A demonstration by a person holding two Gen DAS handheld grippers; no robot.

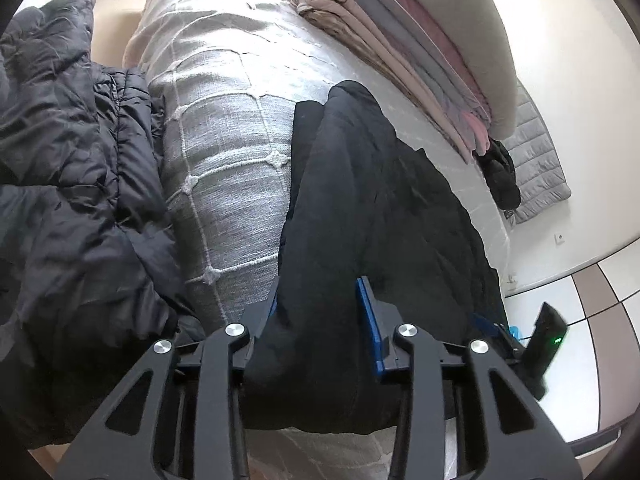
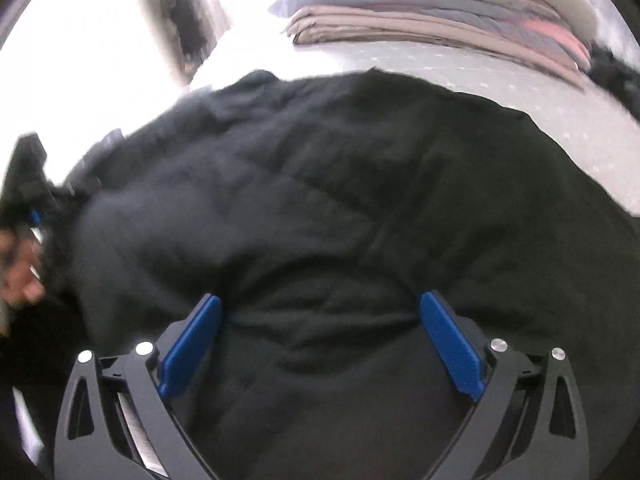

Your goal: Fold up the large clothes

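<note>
The black quilted garment (image 1: 380, 208) lies on the bed (image 1: 224, 152), over its near right part, with its near end bunched between the fingers of the left hand-held gripper (image 1: 320, 316). That gripper stands partly closed with thick cloth filling the gap; the cloth seems pinched, though the left pad is mostly hidden, so the hold is a judgement. The right hand-held gripper (image 2: 320, 344) has its jaws spread about as wide as they go — its blue pads (image 2: 452, 344) rest against the garment's surface on either side of a padded hump, and nothing is clamped.

In the blurred right wrist view the garment looks gathered into a broad, rounded mass, not a flat, squared packet, so the fold is probably midway: some layers doubled over, edges not yet aligned or flattened. A second dark puffy jacket (image 1: 72, 168) sits crumpled at the left of the bed — seemingly unfolded and still to do. At the far right a stack of folded linens (image 1: 404, 40) stands neatly, apart from both.
</note>
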